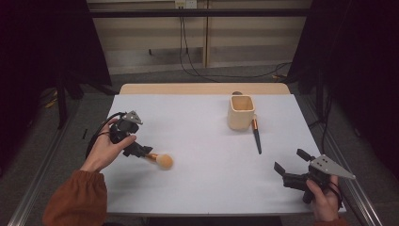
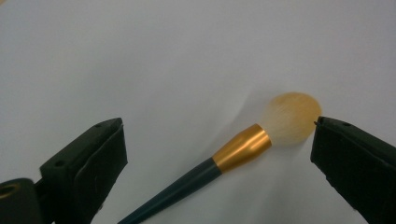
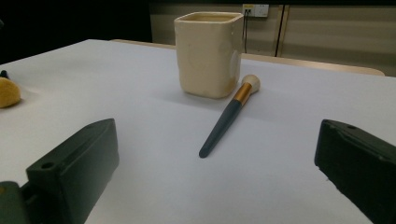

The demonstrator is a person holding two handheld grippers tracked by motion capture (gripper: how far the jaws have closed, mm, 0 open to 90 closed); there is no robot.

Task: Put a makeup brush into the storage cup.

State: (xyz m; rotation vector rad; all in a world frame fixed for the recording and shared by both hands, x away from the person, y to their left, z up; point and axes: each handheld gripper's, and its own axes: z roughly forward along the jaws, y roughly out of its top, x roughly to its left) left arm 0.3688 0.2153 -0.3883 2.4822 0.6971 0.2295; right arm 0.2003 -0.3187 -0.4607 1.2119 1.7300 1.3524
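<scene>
Wide-open left gripper [image 2: 219, 154] jaws flank the big brush [image 2: 243, 149], centre-right of the left gripper view, untouched. Right gripper [image 1: 288, 165], lower right of the high view, gapes toward the small brush [image 1: 256, 136] touching the cup [image 1: 242, 113].

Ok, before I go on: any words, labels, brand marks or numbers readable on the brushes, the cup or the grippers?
None can be read.
Large brush: plain gold ferrule and dark handle, no print showing.
Small brush: no marking visible.
Cream cup: blank faces, only a pale glare patch.
Left gripper and right gripper: black jaws, open, unmarked.
Wall socket: too small to show any text.
</scene>
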